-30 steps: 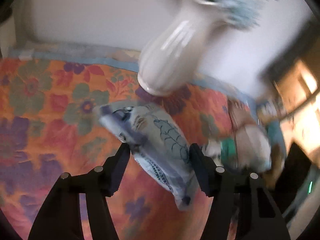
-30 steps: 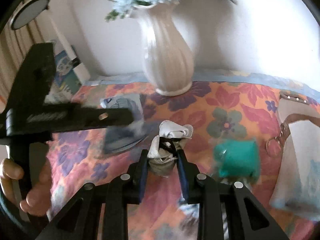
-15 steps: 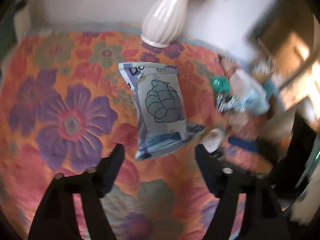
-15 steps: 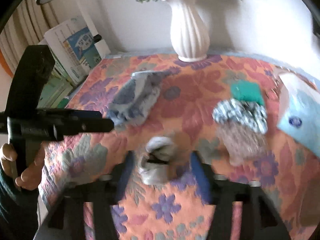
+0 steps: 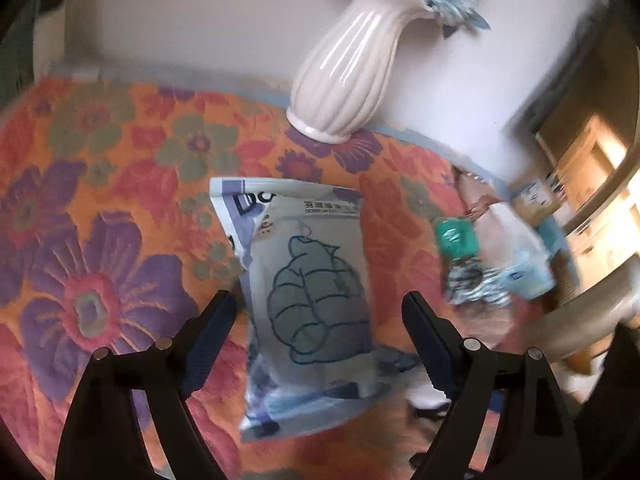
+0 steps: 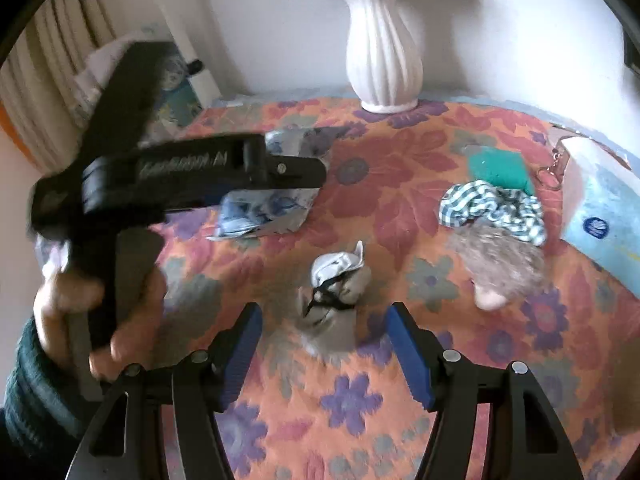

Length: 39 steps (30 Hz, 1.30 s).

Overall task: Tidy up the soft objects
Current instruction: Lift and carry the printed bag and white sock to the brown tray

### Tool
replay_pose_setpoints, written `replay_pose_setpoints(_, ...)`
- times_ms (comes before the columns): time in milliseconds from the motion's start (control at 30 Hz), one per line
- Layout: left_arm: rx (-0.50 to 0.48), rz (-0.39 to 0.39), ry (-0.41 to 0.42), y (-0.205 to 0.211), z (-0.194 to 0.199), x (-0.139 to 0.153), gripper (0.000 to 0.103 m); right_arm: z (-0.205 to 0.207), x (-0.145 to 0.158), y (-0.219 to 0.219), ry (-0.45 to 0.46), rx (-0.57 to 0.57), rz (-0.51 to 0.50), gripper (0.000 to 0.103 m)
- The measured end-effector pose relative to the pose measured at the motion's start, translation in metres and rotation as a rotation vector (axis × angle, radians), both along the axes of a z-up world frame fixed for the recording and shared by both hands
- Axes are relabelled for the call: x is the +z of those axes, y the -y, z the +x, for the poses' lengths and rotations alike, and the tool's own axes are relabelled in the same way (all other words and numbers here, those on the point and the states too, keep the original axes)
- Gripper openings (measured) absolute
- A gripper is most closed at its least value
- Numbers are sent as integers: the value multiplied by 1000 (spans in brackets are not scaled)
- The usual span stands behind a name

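I'm holding both my left gripper point(image 5: 318, 320) and right gripper point(image 6: 324, 334) wide open over the flowered quilt point(image 6: 400, 184), vase point(image 6: 382, 52) standing against the white wall point(image 6: 520, 32).

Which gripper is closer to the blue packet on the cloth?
Left. The left gripper hangs open right over the blue packet; the right gripper is open around the sock bundle, farther off.
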State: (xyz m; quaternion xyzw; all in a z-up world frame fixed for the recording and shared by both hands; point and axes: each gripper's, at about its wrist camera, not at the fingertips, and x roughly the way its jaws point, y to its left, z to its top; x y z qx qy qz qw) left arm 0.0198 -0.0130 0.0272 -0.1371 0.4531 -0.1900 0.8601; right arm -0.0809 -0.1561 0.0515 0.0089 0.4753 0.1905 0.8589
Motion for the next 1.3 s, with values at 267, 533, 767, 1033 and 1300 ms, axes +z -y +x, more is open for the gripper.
replay_pose_setpoints(267, -18, 89, 88, 8, -10, 8, 39, 0, -4, -16, 72, -28, -139, 28)
replay_pose_setpoints(533, -25, 84, 128, 6, -19, 11, 39, -25, 13, -5, 130, -49, -104, 28)
replay_pose_setpoints(767, -104, 90, 161, 30, -59, 20, 39, -82, 26, 35, 127, -157, -129, 28)
replay_pose_setpoints(1033, -227, -8, 172, 74, -109, 40, 39, -121, 58, 116, 116, -313, 34, 28)
replay_pose_setpoints(1300, -399, -40, 209, 142, -153, 69, 39, -159, 92, 189, 161, -436, 110, 28)
